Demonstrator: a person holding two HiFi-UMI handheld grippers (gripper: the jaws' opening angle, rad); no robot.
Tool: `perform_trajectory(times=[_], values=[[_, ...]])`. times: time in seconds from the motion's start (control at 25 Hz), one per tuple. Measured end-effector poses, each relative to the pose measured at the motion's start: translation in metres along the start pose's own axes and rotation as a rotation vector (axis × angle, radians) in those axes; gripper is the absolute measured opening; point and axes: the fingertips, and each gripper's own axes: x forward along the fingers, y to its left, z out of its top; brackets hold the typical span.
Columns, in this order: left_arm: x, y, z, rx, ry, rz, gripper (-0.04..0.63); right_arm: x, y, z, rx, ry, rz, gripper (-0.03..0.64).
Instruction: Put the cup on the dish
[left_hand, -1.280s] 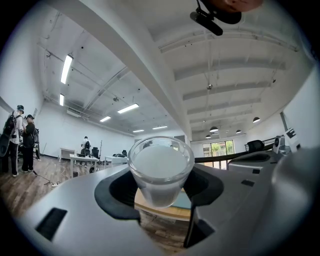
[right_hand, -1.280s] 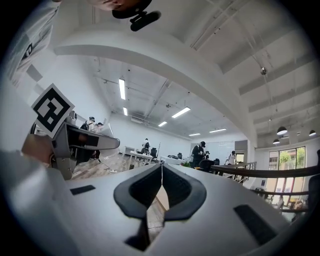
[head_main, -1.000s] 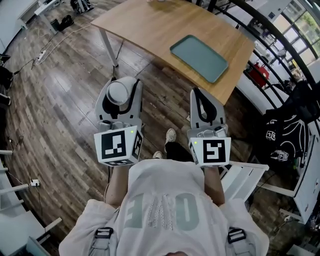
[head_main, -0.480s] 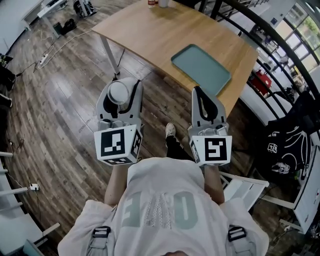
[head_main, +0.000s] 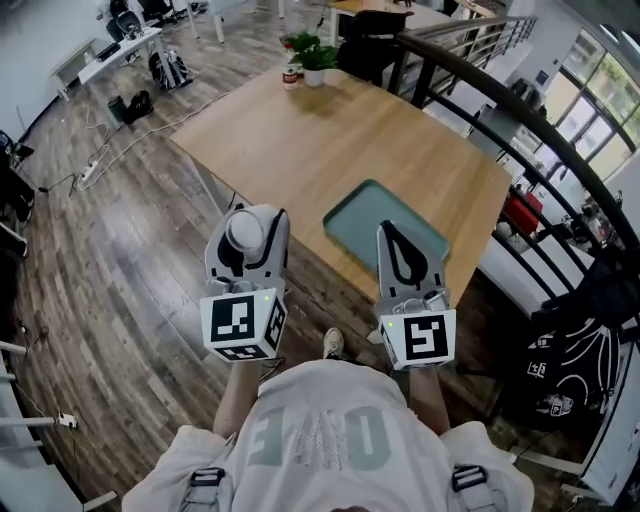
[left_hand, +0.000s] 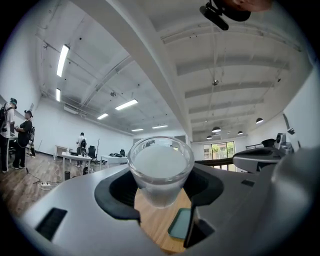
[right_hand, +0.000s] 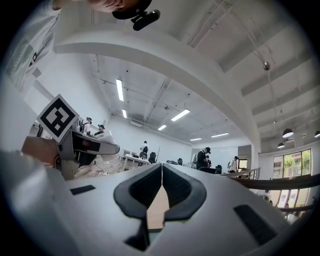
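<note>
Carrying step: your left gripper (head_main: 248, 218) holds the small clear frosted glass cup (left_hand: 160, 167) short of the flat teal rectangular dish (head_main: 368, 222).
The jaws are clamped on the cup's sides, and it sits upright in the air by the near edge of the wooden worktop (head_main: 330, 140). Your right gripper (head_main: 396, 238) is closed and empty. Next, I judge, reach forward and right, then lower the cup gently.

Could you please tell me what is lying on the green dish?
The visible part of the dish is bare; the right hand-held gripper hides the rest in the head view.

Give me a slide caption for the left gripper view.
Left gripper grips a clear cup between its jaws, wooden table and green dish beyond.
</note>
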Motion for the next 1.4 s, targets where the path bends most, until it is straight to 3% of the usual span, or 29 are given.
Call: perform_trajectory(times=[0.32, 0.72, 1.12, 1.4], values=[[0.085, -0.01, -0.004, -0.015, 0.017, -0.005, 0.259, 0.058, -0.069, -0.024, 0.039, 0.006, 0.002, 0.02], [0.149, -0.031, -0.018, 0.004, 0.062, -0.053, 0.259, 0.092, -0.109, -0.047, 0.099, 0.015, -0.019, 0.02], [0.178, -0.034, -0.033, 0.043, 0.106, -0.127, 0.259, 0.112, -0.115, -0.06, 0.082, 0.052, -0.065, 0.02], [0.216, -0.039, -0.032, 0.042, 0.089, -0.205, 0.259, 0.131, -0.124, -0.073, 0.088, 0.095, -0.102, 0.02]])
